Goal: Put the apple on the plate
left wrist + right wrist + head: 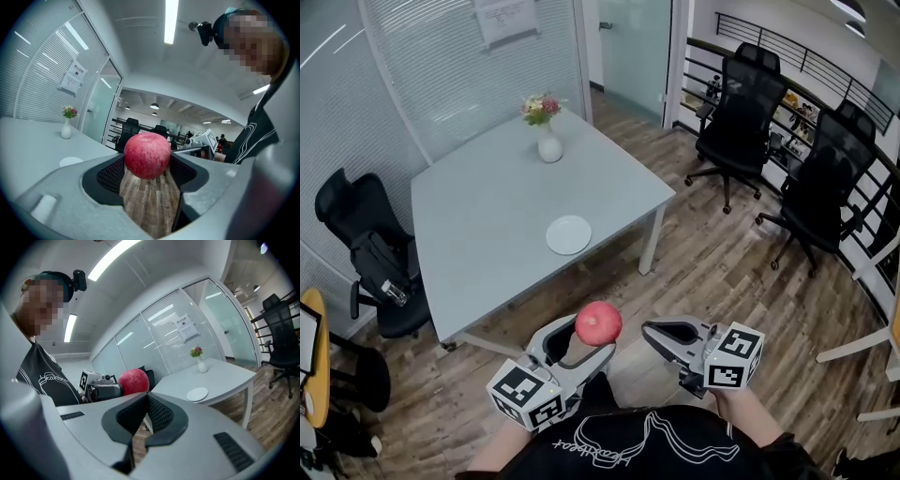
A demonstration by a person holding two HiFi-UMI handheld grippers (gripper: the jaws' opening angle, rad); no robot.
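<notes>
A red apple is clamped between the jaws of my left gripper, held over the wooden floor short of the table. In the left gripper view the apple fills the gap between the dark pads. A small white plate lies near the front right part of the grey table; it shows small in the left gripper view as the plate and in the right gripper view as the plate. My right gripper is shut on nothing, beside the apple.
A white vase with flowers stands at the table's far side. A black chair with a bag stands left of the table; two black office chairs stand at the right by a railing. Glass walls with blinds lie behind.
</notes>
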